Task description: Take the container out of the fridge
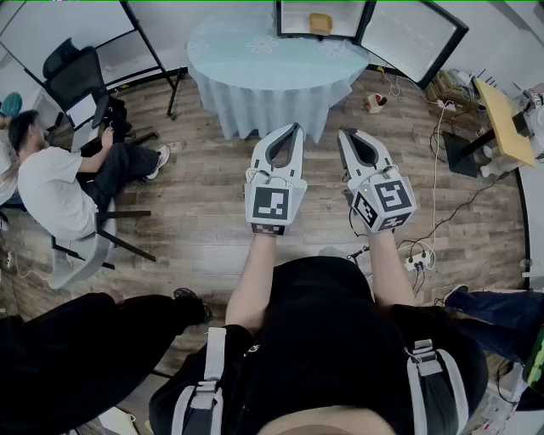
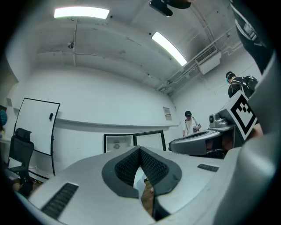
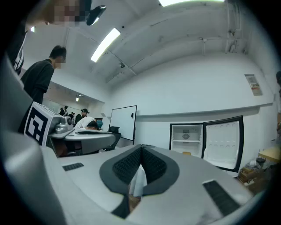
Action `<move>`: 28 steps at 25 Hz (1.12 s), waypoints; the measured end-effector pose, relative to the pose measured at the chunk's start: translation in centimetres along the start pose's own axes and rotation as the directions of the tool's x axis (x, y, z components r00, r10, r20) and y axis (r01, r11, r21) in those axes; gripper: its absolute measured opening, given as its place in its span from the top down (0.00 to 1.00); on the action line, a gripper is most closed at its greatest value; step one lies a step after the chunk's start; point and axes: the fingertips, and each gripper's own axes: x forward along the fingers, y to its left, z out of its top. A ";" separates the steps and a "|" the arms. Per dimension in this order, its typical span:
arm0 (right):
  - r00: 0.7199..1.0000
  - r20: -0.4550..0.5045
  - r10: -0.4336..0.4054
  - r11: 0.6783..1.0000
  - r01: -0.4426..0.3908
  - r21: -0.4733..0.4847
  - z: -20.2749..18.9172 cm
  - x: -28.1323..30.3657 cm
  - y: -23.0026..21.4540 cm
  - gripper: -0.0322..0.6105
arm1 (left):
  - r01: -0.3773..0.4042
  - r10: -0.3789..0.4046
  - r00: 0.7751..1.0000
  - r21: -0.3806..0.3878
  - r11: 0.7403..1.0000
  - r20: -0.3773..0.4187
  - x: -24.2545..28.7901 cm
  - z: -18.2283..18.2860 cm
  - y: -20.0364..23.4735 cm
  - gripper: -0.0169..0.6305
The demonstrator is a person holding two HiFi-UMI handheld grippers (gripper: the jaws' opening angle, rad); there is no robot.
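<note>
1. Head view: the left gripper (image 1: 294,129) and right gripper (image 1: 343,132) are held side by side and about level, each with its jaws pressed together on nothing
2. Both gripper views agree, with the ribbed pads meeting at the tips
3. Ahead of them a round table (image 1: 263,64) under a pale blue cloth stands in the way
4. Beyond it, a small fridge (image 1: 293,17) has its door (image 1: 412,34) swung open to the right, and a tan container (image 1: 320,23) sits low inside
5. The container is well apart, straight ahead and roughly midway between the two tips, so neither hand looks nearer; the table probably has to be skirted first
</note>
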 end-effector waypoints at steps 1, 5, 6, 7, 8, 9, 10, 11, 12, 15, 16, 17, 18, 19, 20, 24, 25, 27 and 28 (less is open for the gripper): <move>1.000 0.001 -0.002 1.000 0.002 0.005 -0.1 0.0 0.0 0.95 | 0.002 -0.002 1.000 -0.001 1.000 -0.002 -0.1 -0.1 0.0 0.95; 1.000 0.000 0.003 1.000 -0.003 0.015 -0.5 0.4 0.3 0.95 | 0.003 -0.003 1.000 -0.002 1.000 -0.018 -0.1 -0.8 0.2 0.95; 1.000 -0.001 0.008 1.000 -0.008 0.016 -0.6 0.7 0.4 0.95 | 0.000 0.000 1.000 -0.003 1.000 -0.023 0.0 -1.0 0.4 0.95; 1.000 -0.002 0.013 1.000 -0.013 0.017 -0.6 0.9 0.4 0.95 | -0.003 0.003 1.000 -0.005 1.000 -0.028 0.0 -1.1 0.6 0.95; 1.000 -0.002 0.017 1.000 -0.016 0.019 -0.6 1.2 0.4 0.95 | -0.006 0.006 0.999 -0.007 1.000 -0.032 0.1 -1.3 0.8 0.95; 1.000 -0.003 0.019 1.000 -0.019 0.022 -0.7 1.4 0.4 0.95 | -0.008 0.008 0.999 -0.009 1.000 -0.035 0.2 -1.3 1.0 0.95; 1.000 -0.004 0.020 0.999 -0.020 0.025 -0.7 1.6 0.3 0.95 | -0.011 0.010 0.999 -0.012 1.000 -0.036 0.3 -1.4 1.1 0.95; 1.000 -0.006 0.022 0.999 -0.022 0.027 -0.7 1.9 0.2 0.95 | -0.013 0.012 0.999 -0.014 1.000 -0.038 0.4 -1.4 1.3 0.95; 1.000 -0.010 0.025 0.999 -0.024 0.029 -0.8 2.1 0.2 0.95 | -0.015 0.014 0.999 -0.017 1.000 -0.039 0.6 -1.4 1.5 0.95; 0.999 -0.034 0.025 0.999 -0.023 0.043 -1.7 2.4 -0.1 0.95 | -0.014 0.012 0.999 -0.029 0.999 -0.053 0.9 -1.9 1.6 0.95; 0.999 -0.043 0.021 0.998 -0.019 0.053 -2.2 2.4 -0.3 0.95 | -0.009 0.007 0.998 -0.031 0.999 -0.059 1.1 -2.1 1.4 0.95; 0.999 -0.051 0.016 0.998 -0.013 0.064 -2.8 2.4 -0.7 0.95 | -0.002 0.000 0.998 -0.032 0.999 -0.065 1.2 -2.5 1.2 0.95; 0.998 -0.059 0.012 0.997 -0.008 0.075 -3.3 2.5 -1.0 0.95 | 0.004 -0.007 0.997 -0.034 0.999 -0.072 1.5 -3.0 1.0 0.95; 0.998 -0.066 0.011 0.996 -0.006 0.084 -3.9 2.6 -1.4 0.95 | 0.011 -0.014 0.997 -0.038 0.999 -0.081 1.9 -3.6 0.7 0.95; 0.997 -0.073 0.013 0.996 -0.007 0.093 -4.6 2.7 -1.7 0.95 | 0.016 -0.020 0.996 -0.046 0.999 -0.092 2.4 -4.3 0.6 0.95; 0.997 -0.080 0.012 0.992 -0.002 0.122 -6.0 3.7 -4.9 0.95 | 0.039 -0.046 0.993 -0.064 0.997 -0.107 5.9 -5.1 -0.1 0.95; 0.997 -0.075 0.007 0.992 0.002 0.125 -6.0 4.1 -6.3 0.95 | 0.047 -0.053 0.994 -0.058 0.997 -0.099 7.2 -4.9 -0.4 0.95; 0.997 -0.075 0.006 0.992 0.004 0.127 -6.3 5.0 -9.5 0.95 | 0.049 -0.055 0.994 -0.065 0.997 -0.092 9.8 -5.3 -0.9 0.95; 0.996 -0.087 0.007 0.992 0.004 0.128 -6.7 5.8 -11.3 0.95 | 0.038 -0.047 0.994 -0.081 0.996 -0.103 11.2 -6.0 -0.9 0.95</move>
